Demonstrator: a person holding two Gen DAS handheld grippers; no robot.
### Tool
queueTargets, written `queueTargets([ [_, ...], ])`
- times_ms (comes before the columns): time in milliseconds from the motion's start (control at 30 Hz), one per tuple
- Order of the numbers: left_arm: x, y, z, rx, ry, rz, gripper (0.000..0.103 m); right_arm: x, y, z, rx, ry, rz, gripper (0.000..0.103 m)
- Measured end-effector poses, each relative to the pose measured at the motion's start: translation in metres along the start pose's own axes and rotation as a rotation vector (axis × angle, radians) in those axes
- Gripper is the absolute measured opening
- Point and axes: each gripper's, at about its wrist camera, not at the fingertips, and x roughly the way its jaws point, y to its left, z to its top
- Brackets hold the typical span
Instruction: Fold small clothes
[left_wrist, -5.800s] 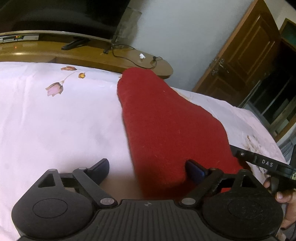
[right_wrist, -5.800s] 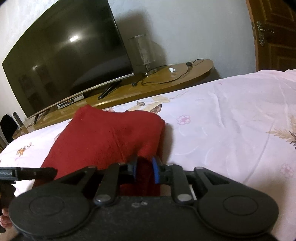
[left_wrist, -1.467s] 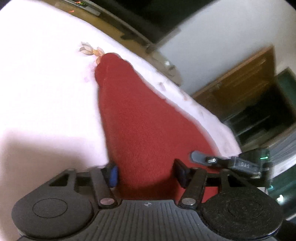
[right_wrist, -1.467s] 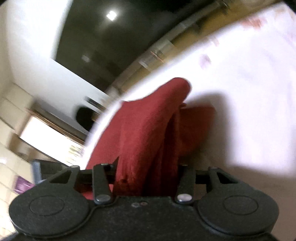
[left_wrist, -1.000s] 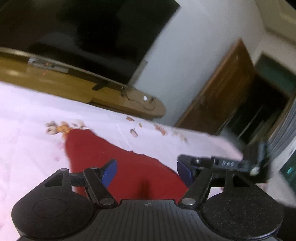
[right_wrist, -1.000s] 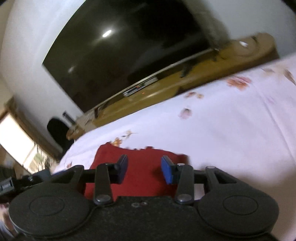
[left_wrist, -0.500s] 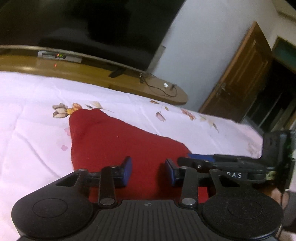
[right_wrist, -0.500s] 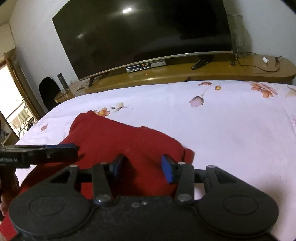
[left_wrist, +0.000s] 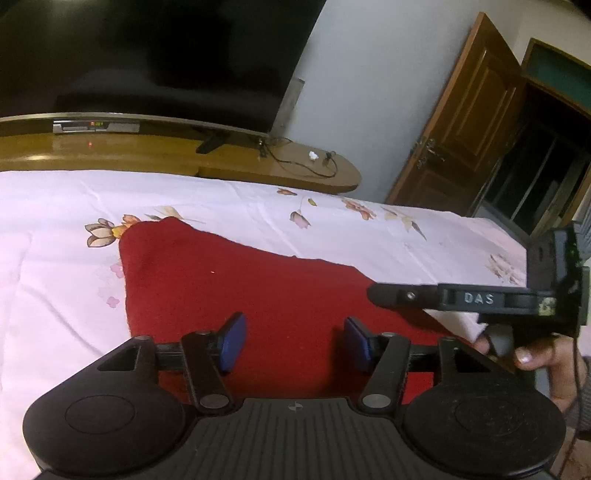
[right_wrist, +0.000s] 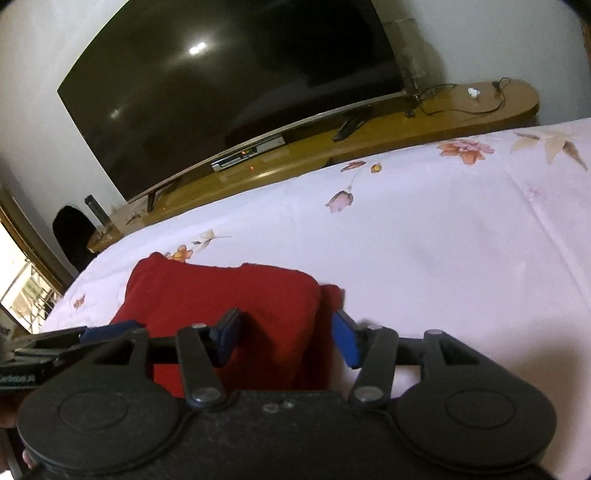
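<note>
A folded red cloth (left_wrist: 229, 284) lies flat on the pink floral bedsheet (left_wrist: 55, 266). My left gripper (left_wrist: 293, 341) is open and empty, held just above the cloth's near edge. The right gripper (left_wrist: 380, 293) shows at the right of the left wrist view, over the cloth's right end. In the right wrist view the red cloth (right_wrist: 229, 295) lies folded with a small flap at its right corner. My right gripper (right_wrist: 284, 339) is open and empty over the cloth's near right corner. The left gripper (right_wrist: 110, 328) shows at the left edge.
A large dark TV (right_wrist: 229, 81) stands on a long wooden cabinet (right_wrist: 461, 110) beyond the bed, with cables and a set-top box. A wooden door (left_wrist: 465, 122) is at the right in the left wrist view. The bedsheet (right_wrist: 461, 240) stretches to the right.
Both grippers have let go of the red cloth and opened wider. The cloth, held up and folded over a moment ago, now lies flat on the bed.
</note>
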Motion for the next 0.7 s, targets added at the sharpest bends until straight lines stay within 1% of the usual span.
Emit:
queueTargets([
  [67, 0.0, 0.001, 0.001, -0.001, 0.007, -0.006, 0.06, 0.004, -0.003, 0.004, -0.012, -0.008, 0.027, 0.05],
  [133, 0.001, 0.002, 0.003, -0.012, 0.017, -0.014, 0.06, 0.01, -0.009, 0.008, 0.004, 0.007, 0.084, 0.047],
  [200, 0.001, 0.004, 0.007, -0.025, 0.032, -0.025, 0.06, 0.015, -0.014, 0.01, 0.019, 0.038, 0.137, 0.02],
  [233, 0.001, 0.003, 0.009, -0.028, 0.033, -0.029, 0.06, 0.01, -0.012, 0.009, -0.008, 0.016, 0.142, 0.013],
  [267, 0.0, 0.002, 0.011, -0.023, 0.031, -0.034, 0.06, 0.0, -0.005, 0.008, -0.059, -0.038, 0.113, 0.012],
  [333, 0.006, -0.004, 0.011, 0.029, 0.057, -0.03, 0.06, -0.025, 0.008, 0.003, -0.129, -0.135, 0.078, 0.011],
  [367, 0.011, -0.007, 0.009, 0.059, 0.067, -0.015, 0.06, -0.03, 0.011, -0.002, -0.154, -0.153, 0.055, 0.011],
  [400, 0.015, -0.01, 0.007, 0.08, 0.069, -0.003, 0.06, -0.022, 0.01, -0.01, -0.171, -0.113, 0.007, 0.011],
  [433, 0.018, -0.014, 0.007, 0.098, 0.07, 0.003, 0.06, -0.006, 0.004, -0.017, -0.168, -0.047, -0.044, 0.008],
  [467, 0.019, -0.018, 0.007, 0.118, 0.073, 0.016, 0.06, 0.002, -0.003, -0.023, -0.156, -0.032, -0.055, 0.009],
  [500, 0.02, -0.02, 0.006, 0.139, 0.072, 0.026, 0.06, 0.001, -0.008, -0.023, -0.13, -0.045, -0.043, 0.009],
  [533, 0.019, -0.021, 0.005, 0.147, 0.068, 0.027, 0.06, -0.001, -0.008, -0.02, -0.105, -0.04, -0.041, 0.009],
  [600, 0.016, -0.019, 0.005, 0.137, 0.063, 0.019, 0.06, -0.005, -0.001, -0.019, -0.129, -0.03, -0.049, 0.011],
  [633, 0.014, -0.019, 0.006, 0.125, 0.06, 0.015, 0.06, -0.008, -0.002, -0.017, -0.123, -0.026, -0.039, 0.016],
  [667, 0.01, -0.018, 0.008, 0.109, 0.055, 0.011, 0.06, -0.013, -0.005, -0.014, -0.086, -0.029, -0.034, 0.028],
  [700, 0.004, -0.018, 0.009, 0.088, 0.045, 0.007, 0.06, -0.023, -0.011, -0.011, -0.031, -0.042, -0.023, 0.034],
])
